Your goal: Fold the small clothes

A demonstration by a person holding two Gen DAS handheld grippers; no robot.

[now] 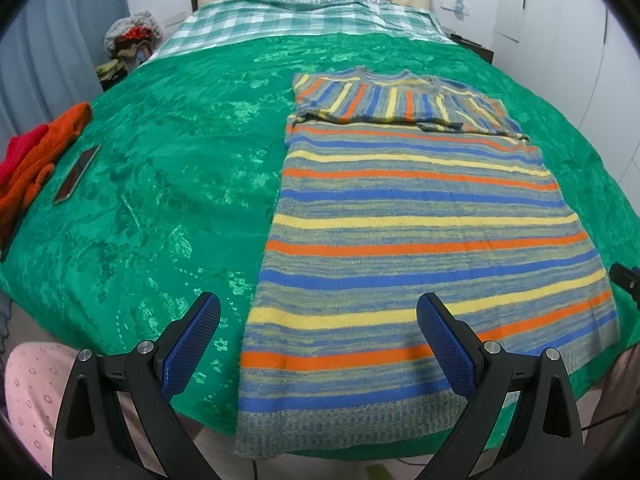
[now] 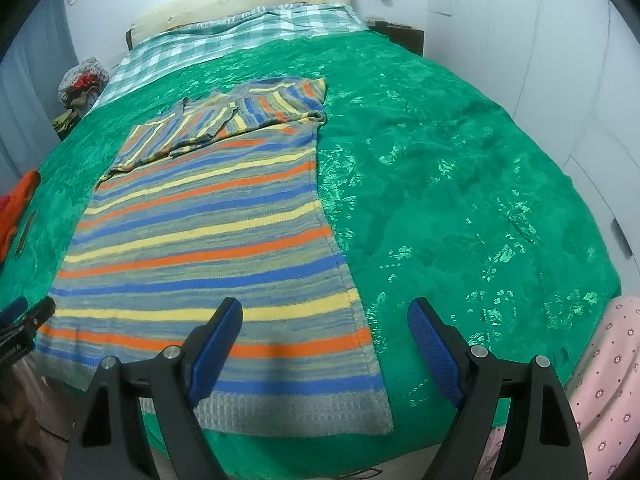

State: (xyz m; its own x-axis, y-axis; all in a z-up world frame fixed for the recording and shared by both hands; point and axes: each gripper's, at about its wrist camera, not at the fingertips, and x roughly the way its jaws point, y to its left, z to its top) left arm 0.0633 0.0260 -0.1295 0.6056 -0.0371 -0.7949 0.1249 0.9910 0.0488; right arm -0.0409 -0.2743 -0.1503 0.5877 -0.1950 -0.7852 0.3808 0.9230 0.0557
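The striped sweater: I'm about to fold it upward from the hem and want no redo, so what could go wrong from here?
1. The hem of the striped sweater overhangs the bed edge, so it may slide off the slick green bedspread.
2. The sleeves are folded loosely across the chest and may shift.
3. Both the left gripper and right gripper are open and hold nothing; uneven corner grips could skew the fold.

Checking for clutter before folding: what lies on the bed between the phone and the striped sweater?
Nothing: in the left wrist view only bare green bedspread runs from the phone to the sweater.
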